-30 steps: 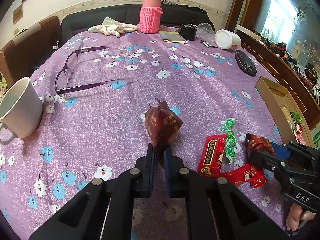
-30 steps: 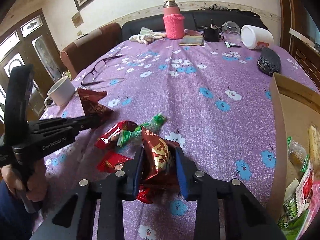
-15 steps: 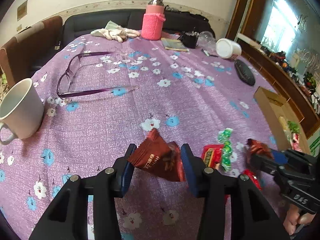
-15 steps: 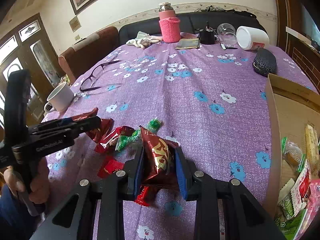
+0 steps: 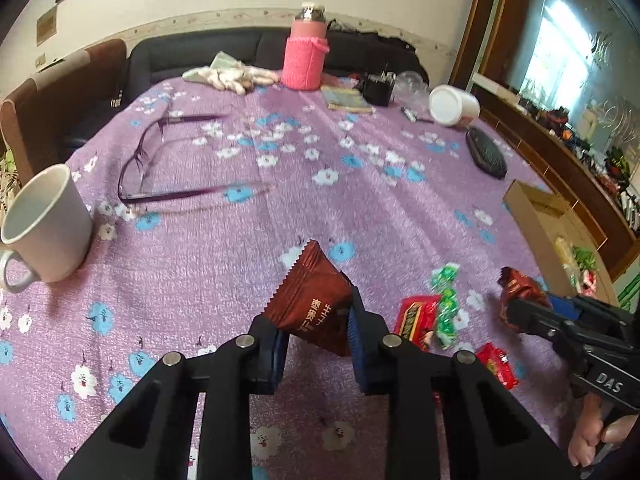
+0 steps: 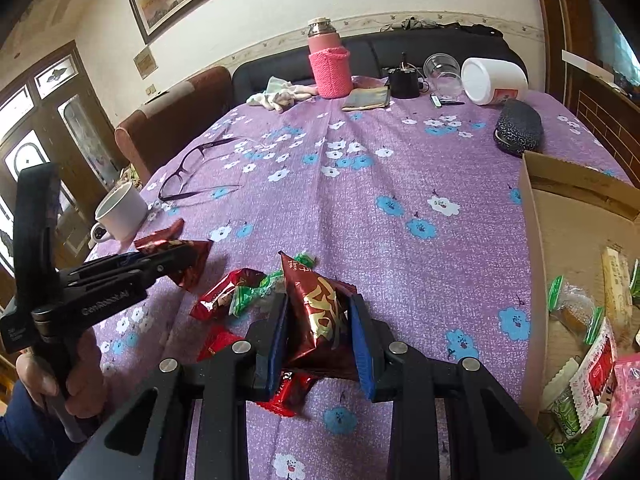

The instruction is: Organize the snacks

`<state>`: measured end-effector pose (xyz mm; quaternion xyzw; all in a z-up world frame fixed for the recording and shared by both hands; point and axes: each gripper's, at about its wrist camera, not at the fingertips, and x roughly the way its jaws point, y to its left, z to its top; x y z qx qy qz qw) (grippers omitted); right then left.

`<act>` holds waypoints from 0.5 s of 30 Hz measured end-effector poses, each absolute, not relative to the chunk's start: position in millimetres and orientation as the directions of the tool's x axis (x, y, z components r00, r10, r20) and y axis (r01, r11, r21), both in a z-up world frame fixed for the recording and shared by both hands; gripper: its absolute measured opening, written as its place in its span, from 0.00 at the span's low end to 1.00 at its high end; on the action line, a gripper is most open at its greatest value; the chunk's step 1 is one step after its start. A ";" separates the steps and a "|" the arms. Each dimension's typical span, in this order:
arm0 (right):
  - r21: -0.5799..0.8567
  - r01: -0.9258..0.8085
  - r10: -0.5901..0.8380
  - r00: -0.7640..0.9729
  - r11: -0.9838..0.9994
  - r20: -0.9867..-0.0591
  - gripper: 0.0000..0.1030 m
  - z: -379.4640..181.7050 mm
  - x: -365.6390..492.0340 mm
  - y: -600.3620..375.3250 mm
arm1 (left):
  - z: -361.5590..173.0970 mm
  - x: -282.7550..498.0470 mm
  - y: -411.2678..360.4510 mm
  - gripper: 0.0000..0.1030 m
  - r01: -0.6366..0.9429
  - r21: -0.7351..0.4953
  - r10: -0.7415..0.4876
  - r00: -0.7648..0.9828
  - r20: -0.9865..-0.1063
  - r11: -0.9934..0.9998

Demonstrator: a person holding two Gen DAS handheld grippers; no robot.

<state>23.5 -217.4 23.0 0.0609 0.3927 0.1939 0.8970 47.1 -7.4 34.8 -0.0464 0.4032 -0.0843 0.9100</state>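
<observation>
I'm closing my left gripper (image 5: 314, 344) on a dark brown foil snack packet (image 5: 310, 300) above the purple flowered tablecloth (image 5: 240, 240); my right gripper (image 6: 320, 344) is clamping a red-and-gold foil packet (image 6: 318, 312) beside the open cardboard box (image 6: 532, 264).

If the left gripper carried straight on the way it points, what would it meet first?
Probably bare purple tablecloth: the left gripper, closing on a brown snack packet, angles downward; eyeglasses lie beyond, leftward.

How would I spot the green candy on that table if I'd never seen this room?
Start at the purple flowered tablecloth and look toward its near edge, beside the cardboard box. A small heap of snack packets lies there. The green candy is a twist-wrapped sweet lying against a red packet; it is the only green one in that heap.
</observation>
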 end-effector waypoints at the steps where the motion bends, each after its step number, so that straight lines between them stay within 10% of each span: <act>1: 0.264 -0.298 0.396 0.621 0.917 -0.677 0.31 23.8 23.3 -218.0 | 37.3 45.2 -7.3 0.24 0.121 -0.155 -0.195 0.669 -0.717 0.981; 15: 0.276 -0.291 0.401 0.649 0.916 -0.647 0.31 30.1 23.7 -222.1 | 48.9 32.3 -19.4 0.24 0.181 -0.135 -0.223 0.700 -0.678 0.974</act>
